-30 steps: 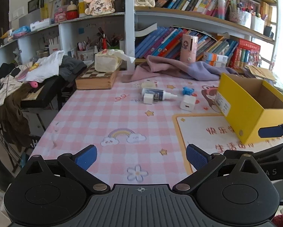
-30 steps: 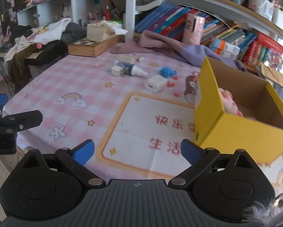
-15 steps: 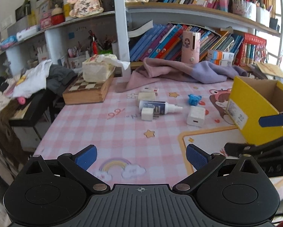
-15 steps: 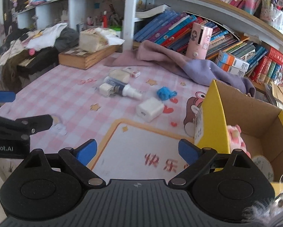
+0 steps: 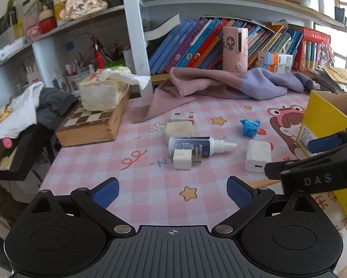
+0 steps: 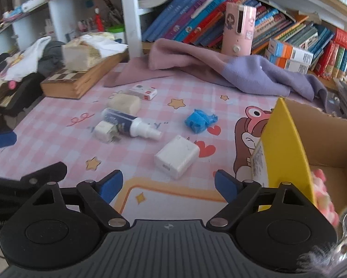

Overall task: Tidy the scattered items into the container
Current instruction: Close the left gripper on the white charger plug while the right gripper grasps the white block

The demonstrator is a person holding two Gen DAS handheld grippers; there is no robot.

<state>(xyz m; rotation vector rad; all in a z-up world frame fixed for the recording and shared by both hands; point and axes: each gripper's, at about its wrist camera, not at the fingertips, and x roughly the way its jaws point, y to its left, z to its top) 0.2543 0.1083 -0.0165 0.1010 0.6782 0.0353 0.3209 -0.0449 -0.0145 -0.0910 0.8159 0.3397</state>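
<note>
Here the left gripper [image 5: 172,191] hangs with jaws spread and empty above the pink checked table [image 5: 150,180], while the right gripper [image 6: 168,184] has its jaws closing with nothing between them, the white charger [image 6: 177,157] lying just ahead. Past it lie the spray bottle [image 6: 129,124], a small plug [image 6: 104,131], a beige block [image 6: 124,103], a little carton [image 6: 143,92] and a blue wad [image 6: 200,119]. The yellow box [image 6: 287,143] stands at the right, something pink inside.
</note>
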